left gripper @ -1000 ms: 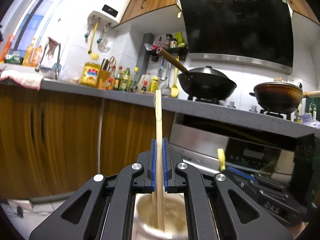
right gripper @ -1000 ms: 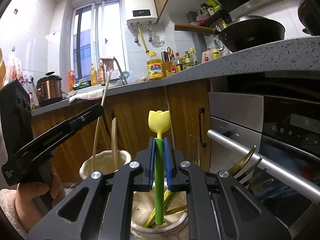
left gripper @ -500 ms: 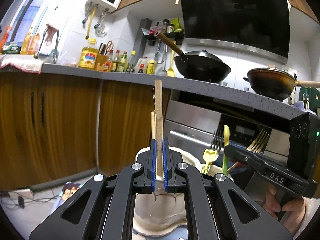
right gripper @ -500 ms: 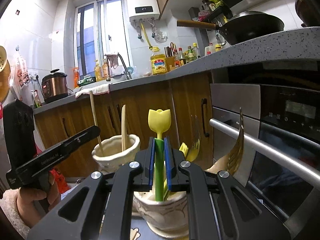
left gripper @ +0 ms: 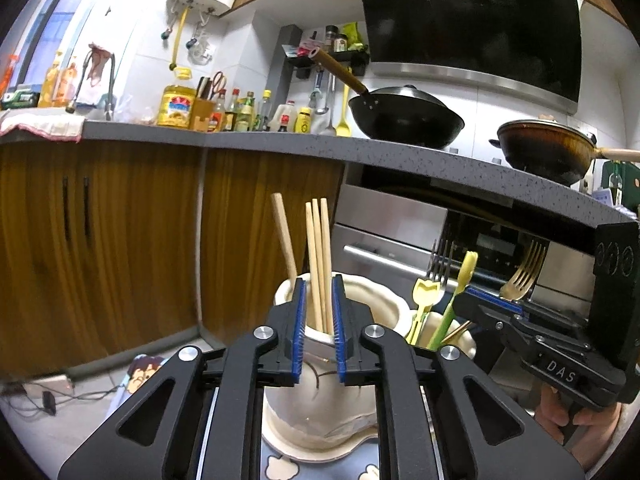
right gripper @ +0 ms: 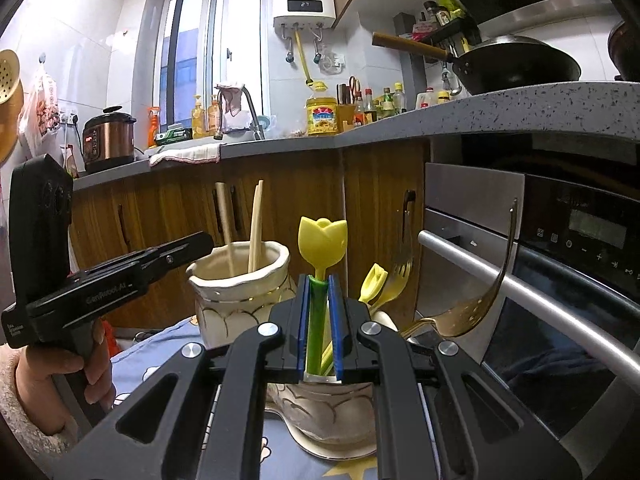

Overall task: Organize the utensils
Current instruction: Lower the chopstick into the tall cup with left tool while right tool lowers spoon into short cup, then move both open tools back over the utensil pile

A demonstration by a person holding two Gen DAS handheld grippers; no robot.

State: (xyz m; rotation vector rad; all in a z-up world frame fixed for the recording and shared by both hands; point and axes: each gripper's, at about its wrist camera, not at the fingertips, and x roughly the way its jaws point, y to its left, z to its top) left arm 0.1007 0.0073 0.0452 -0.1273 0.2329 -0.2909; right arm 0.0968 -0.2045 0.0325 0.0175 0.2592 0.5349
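Note:
In the left wrist view my left gripper point(left gripper: 318, 294) is open, its blue pads standing either side of several wooden chopsticks point(left gripper: 319, 252) that stand in a cream ceramic holder point(left gripper: 320, 392). In the right wrist view my right gripper point(right gripper: 320, 288) is open around the green stem of a yellow tulip-topped utensil point(right gripper: 322, 240) that stands in a second cream holder point(right gripper: 332, 412). That holder also carries another yellow tulip utensil point(right gripper: 374, 276), a gold fork point(right gripper: 402, 270) and a gold slotted spoon point(right gripper: 472, 312). The chopstick holder point(right gripper: 240, 280) shows to its left.
Both holders stand on a blue patterned cloth point(right gripper: 160, 356). Wooden cabinets point(left gripper: 120, 240) and a built-in oven with a steel handle point(right gripper: 520, 284) stand close behind. The grey counter point(left gripper: 280, 144) above carries bottles and a black wok point(left gripper: 404, 116).
Both grippers have opened. The left let go of the chopstick, which now stands in its holder; the right loosened from the tulip utensil. Both views have drawn back and lower.

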